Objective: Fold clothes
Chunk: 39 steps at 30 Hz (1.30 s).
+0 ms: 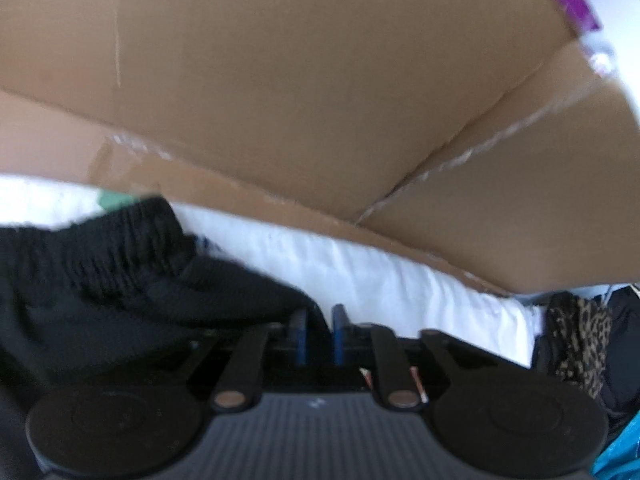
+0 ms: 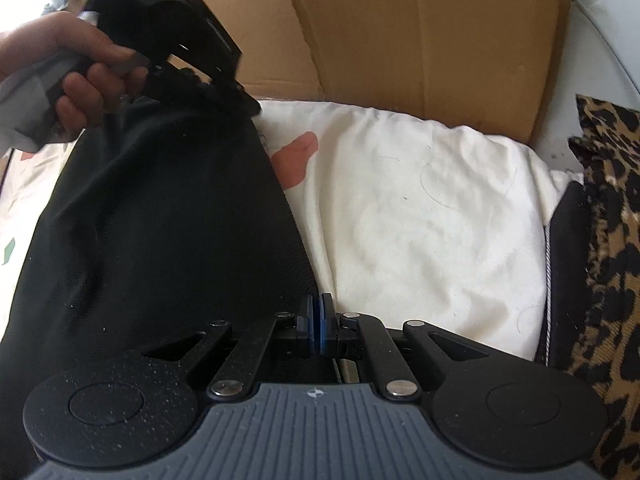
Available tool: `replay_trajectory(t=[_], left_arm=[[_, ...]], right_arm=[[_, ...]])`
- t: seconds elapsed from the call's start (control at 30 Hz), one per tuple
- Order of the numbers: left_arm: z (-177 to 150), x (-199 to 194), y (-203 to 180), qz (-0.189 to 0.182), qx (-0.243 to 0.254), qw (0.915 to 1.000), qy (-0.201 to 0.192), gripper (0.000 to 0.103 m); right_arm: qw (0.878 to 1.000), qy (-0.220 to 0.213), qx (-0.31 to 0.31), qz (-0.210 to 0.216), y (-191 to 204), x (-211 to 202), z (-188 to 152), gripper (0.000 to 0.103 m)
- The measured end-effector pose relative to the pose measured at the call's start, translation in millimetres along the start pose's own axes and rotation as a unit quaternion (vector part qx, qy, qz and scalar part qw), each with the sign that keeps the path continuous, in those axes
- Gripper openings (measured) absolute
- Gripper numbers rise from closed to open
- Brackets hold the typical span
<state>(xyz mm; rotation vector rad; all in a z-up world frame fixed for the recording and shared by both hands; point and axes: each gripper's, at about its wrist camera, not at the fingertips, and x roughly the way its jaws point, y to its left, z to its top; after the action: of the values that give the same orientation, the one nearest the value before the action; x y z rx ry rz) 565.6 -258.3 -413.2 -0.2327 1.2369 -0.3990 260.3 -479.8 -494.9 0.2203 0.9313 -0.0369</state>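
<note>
Black shorts (image 2: 160,220) hang stretched and unfolded between both grippers: left gripper (image 1: 319,334) and right gripper (image 2: 319,326) each pinch cloth; folding remains.

Soft daylight was even and bright; the left wrist view was motion-blurred throughout, the right sharper, both bending at dark fisheye corners.

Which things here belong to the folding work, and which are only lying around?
Part of the job:
black garment
left gripper, shut on its waistband end
right gripper, shut on its other end
left hand

Lying about:
cardboard box
leopard-print cloth
white bedding
</note>
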Motion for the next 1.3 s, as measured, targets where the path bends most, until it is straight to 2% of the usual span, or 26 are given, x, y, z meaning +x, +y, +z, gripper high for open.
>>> replay_trajectory(t=[0.03,0.07,0.17,0.23,0.37,0.5,0.57,0.7,0.97,1.07,1.13,1.3], left_arm=[[3.5,-9.3,-0.6,-0.002,0.004,1.0,-0.007,0.038],[8.2,-20.0,-1.4,-0.002,0.011,0.9998,-0.013,0.043],[21.4,-49.8,-1.1,0.011,0.041,0.9988,-0.024,0.044],[25.4,-65.0,0.5,0.038,0.069,0.9967,-0.023,0.042],[26.5,-77.0,11.2,0.069,0.104,0.9922,-0.009,0.04],[15.8,-70.3,16.2,0.088,0.14,0.9861,0.011,0.039],[5.3,-61.8,19.5,0.092,0.153,0.9836,0.024,0.036],[-3.1,-43.3,23.3,0.11,0.173,0.9782,0.031,0.036],[2.7,-14.0,25.4,0.133,0.169,0.9765,0.007,0.035],[6.4,-13.0,24.4,0.139,0.166,0.9762,-0.015,0.035],[7.5,-9.6,24.1,0.143,0.169,0.9748,-0.026,0.035],[5.9,0.6,22.2,0.15,0.177,0.9724,-0.023,0.036]], right_arm=[[1.0,-0.002,0.012,0.004,-2.2,-5.1,-0.6,0.003],[1.0,-0.004,0.023,0.008,-4.5,-10.1,-1.3,0.003],[0.998,-0.021,0.05,0.026,-12.6,-30.7,-7.8,0.006],[0.997,-0.035,0.062,0.033,-17.3,-45.5,-13.8,0.006],[0.995,-0.051,0.073,0.039,-21.8,-66.6,-23.9,0.006],[0.994,-0.05,0.081,0.053,-19.4,-75.6,-29.8,0.006],[0.994,-0.04,0.083,0.063,-15.3,-76.3,-33.7,0.006],[0.995,-0.021,0.074,0.062,-6.4,-67.1,-39.7,0.006],[0.996,0.001,0.087,0.023,-7.3,-45.4,-40.7,0.007],[0.995,0.008,0.096,0.009,-10.0,-38.6,-41.2,0.01],[0.994,0.01,0.106,0.013,-14.3,-39.3,-45.8,0.009],[0.994,0.017,0.107,0.015,-18.4,-40.9,-51.1,0.008]])
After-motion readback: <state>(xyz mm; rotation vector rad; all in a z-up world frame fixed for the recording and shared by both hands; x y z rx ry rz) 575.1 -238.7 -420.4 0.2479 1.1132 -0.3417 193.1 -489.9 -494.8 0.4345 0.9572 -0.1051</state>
